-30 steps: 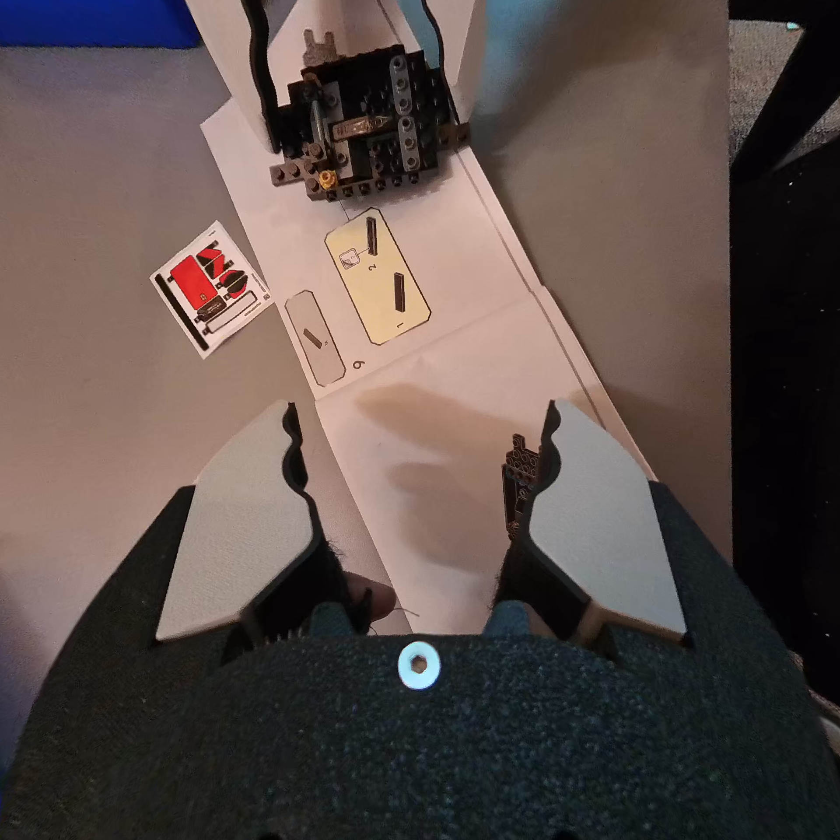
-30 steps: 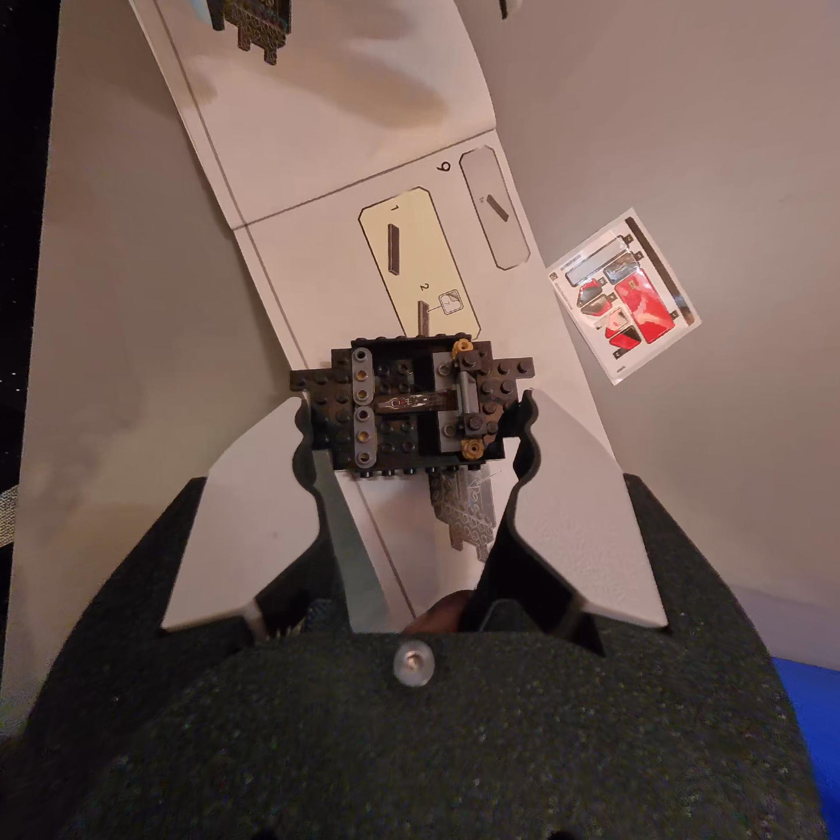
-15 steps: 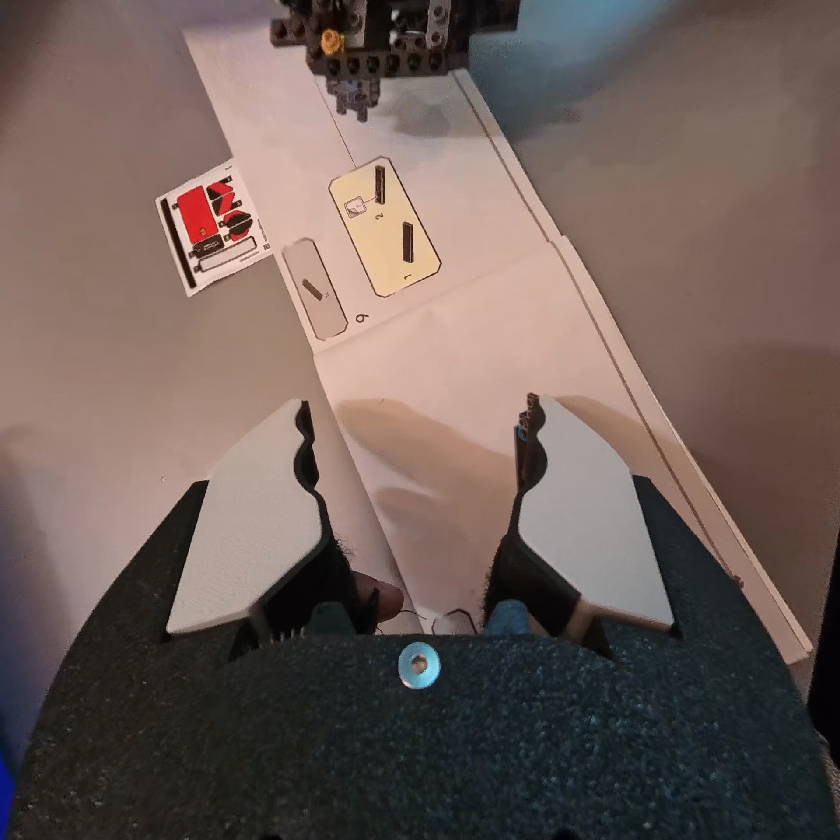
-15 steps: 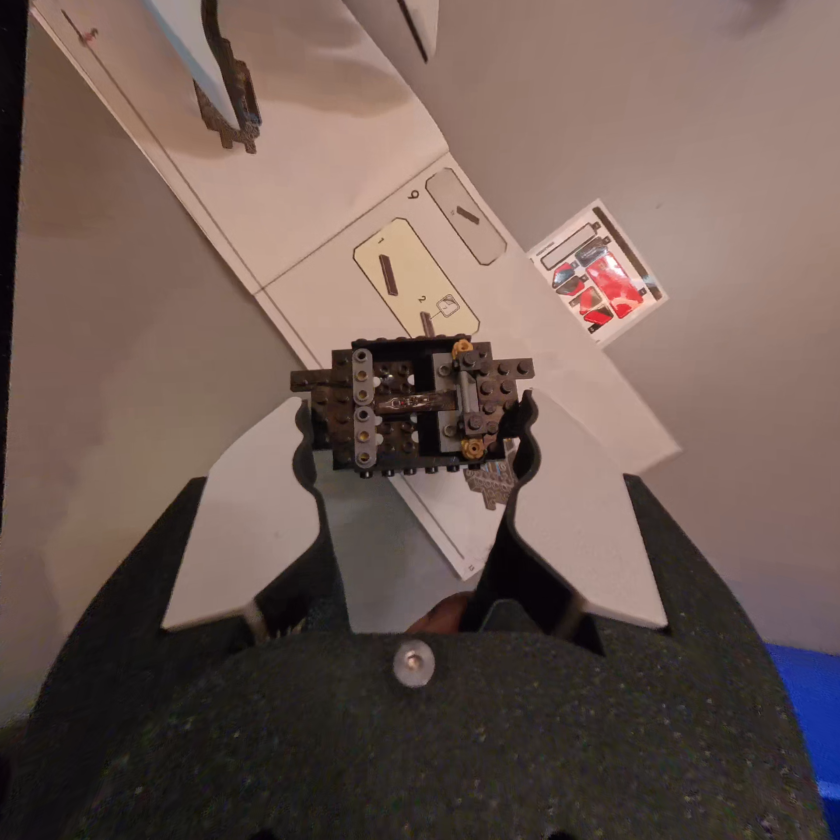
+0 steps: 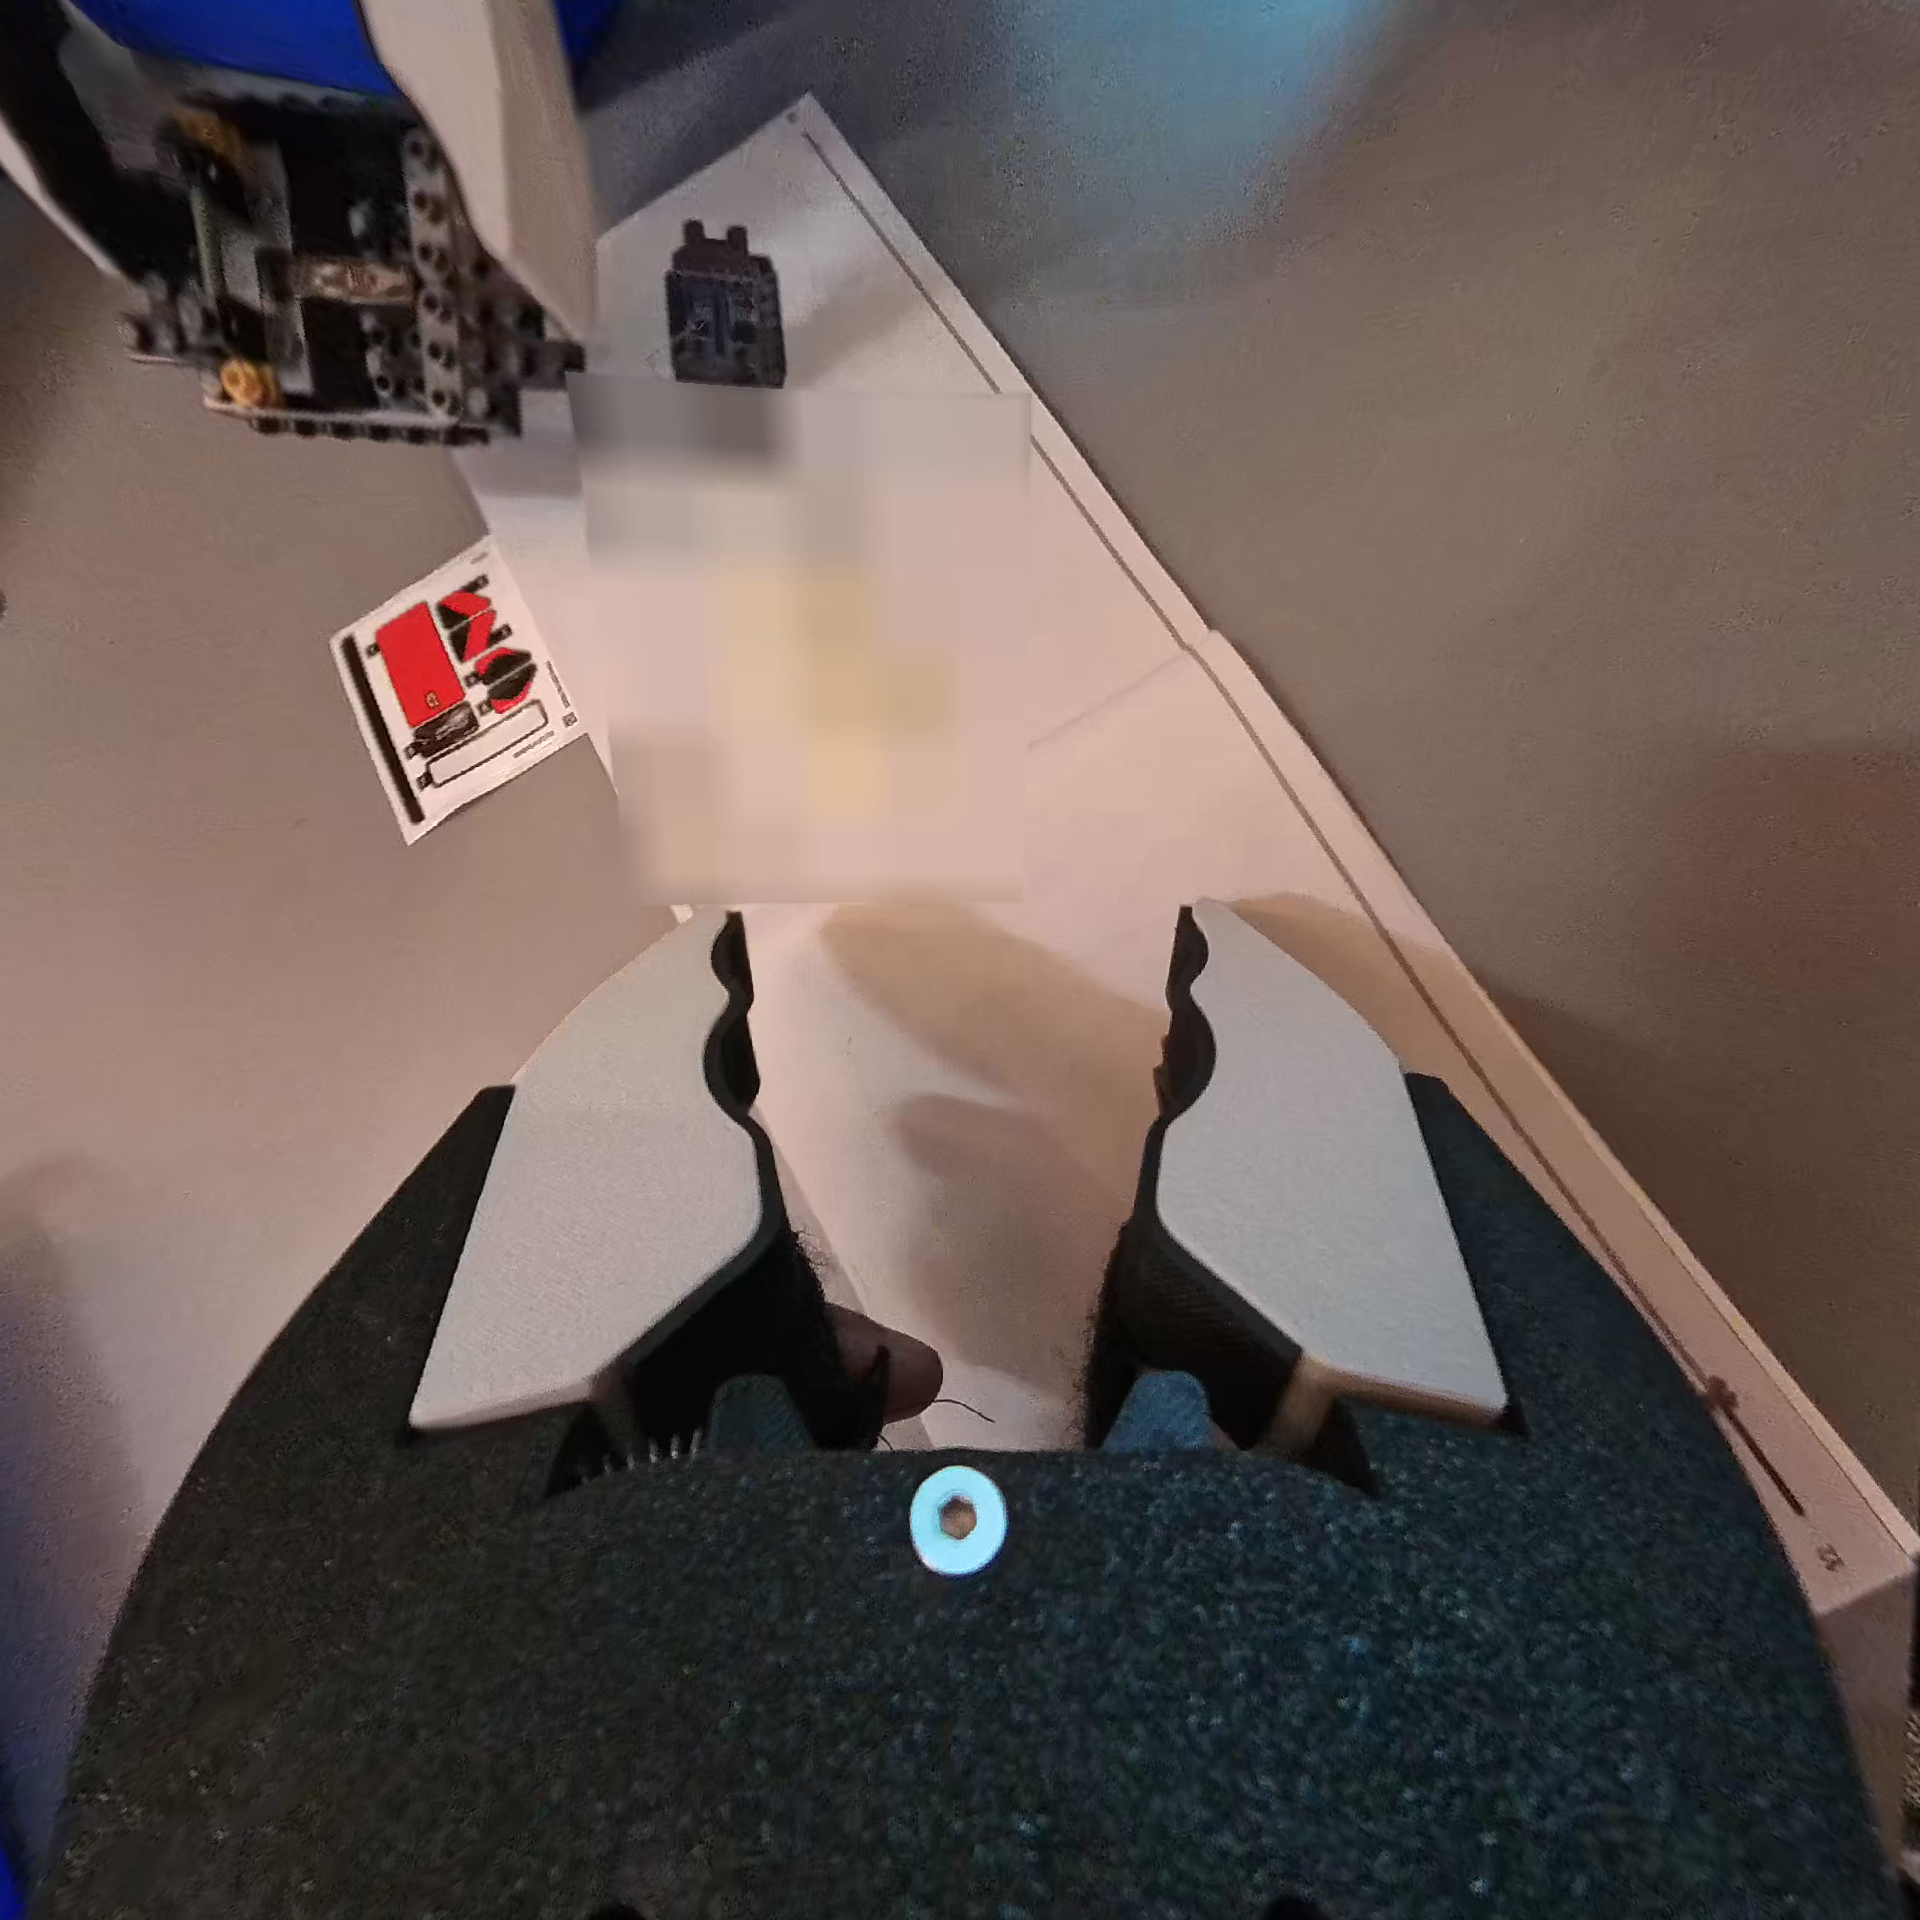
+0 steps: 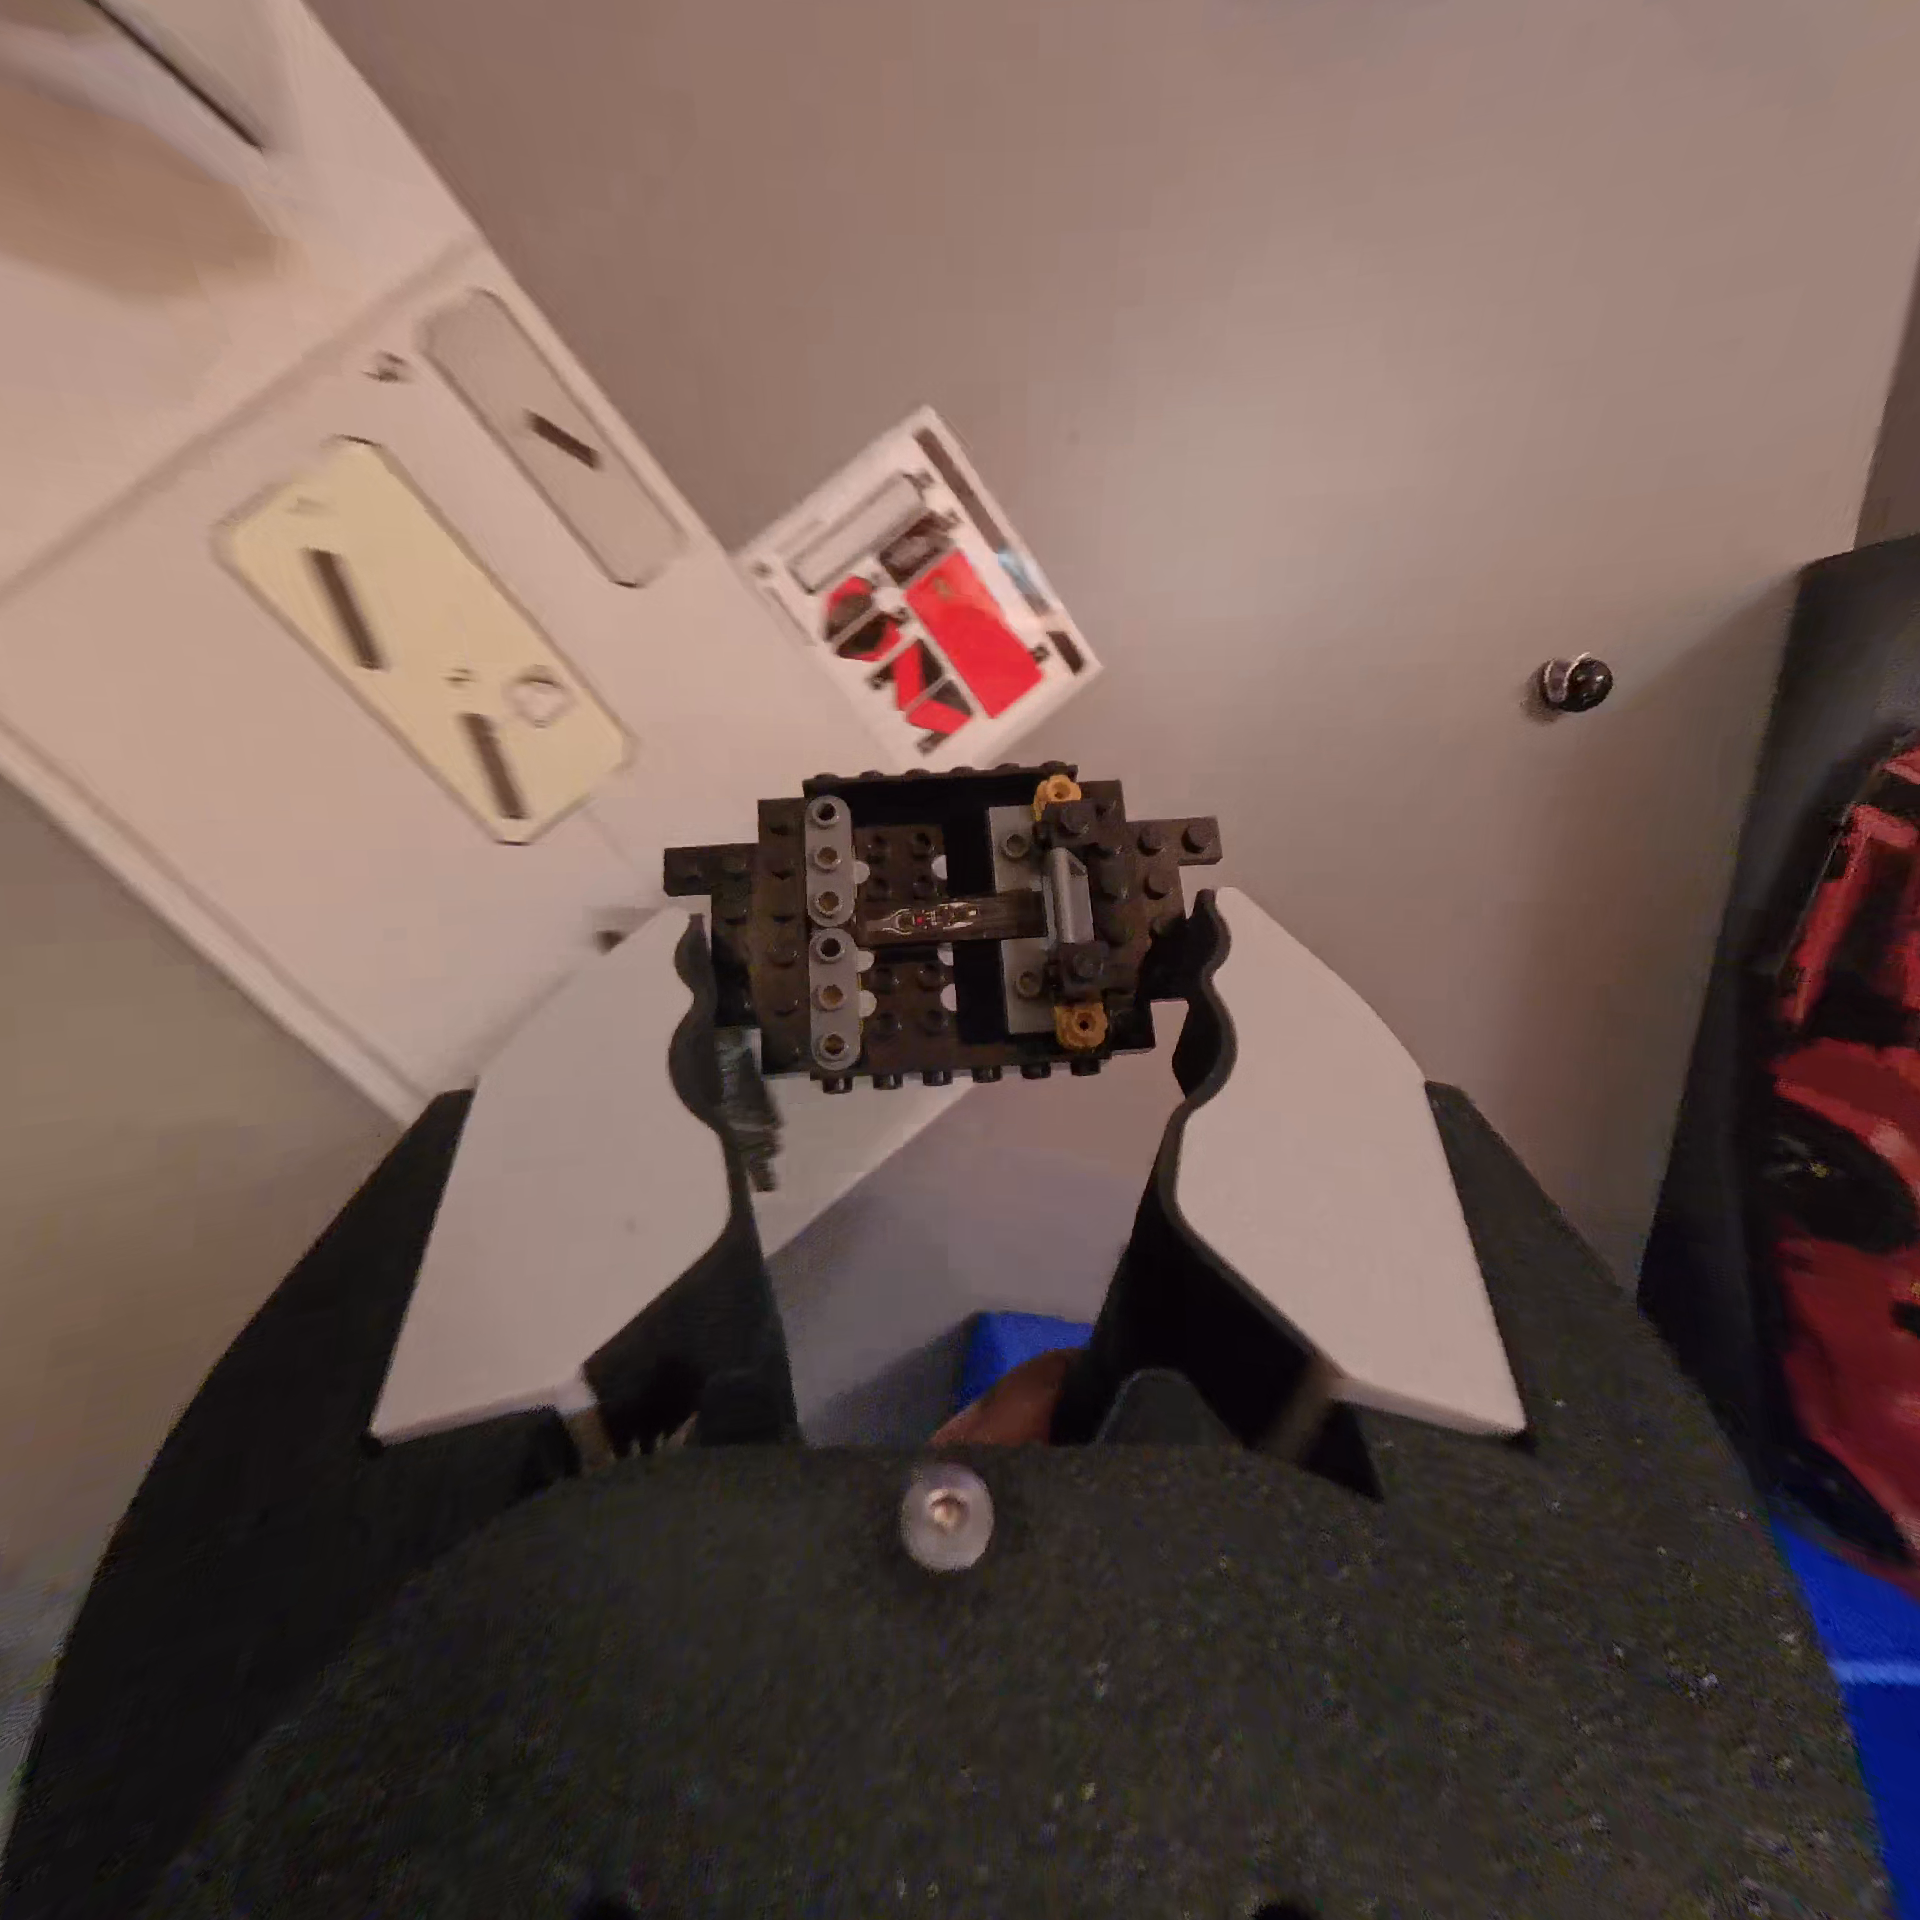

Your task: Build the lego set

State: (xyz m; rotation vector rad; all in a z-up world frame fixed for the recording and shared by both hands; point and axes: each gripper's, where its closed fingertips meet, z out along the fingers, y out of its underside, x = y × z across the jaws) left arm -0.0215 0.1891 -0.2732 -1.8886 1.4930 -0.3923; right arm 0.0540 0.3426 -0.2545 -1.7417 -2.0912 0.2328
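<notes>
The right gripper pinches the black lego chassis aloft, seemingly steadying it for assembly. The left gripper hangs spread and empty over the instruction sheet, sticker sheet at ten o'clock.

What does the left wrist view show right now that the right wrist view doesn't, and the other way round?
Only the left wrist view: the left hand-held gripper, open and empty, and a small dark piece lying on the instruction booklet.

Only the right wrist view: a small dark round part alone on the table, and a red and black object at the right edge.

Both: the black lego assembly clamped in the right hand-held gripper, the booklet, and the red sticker sheet.
</notes>
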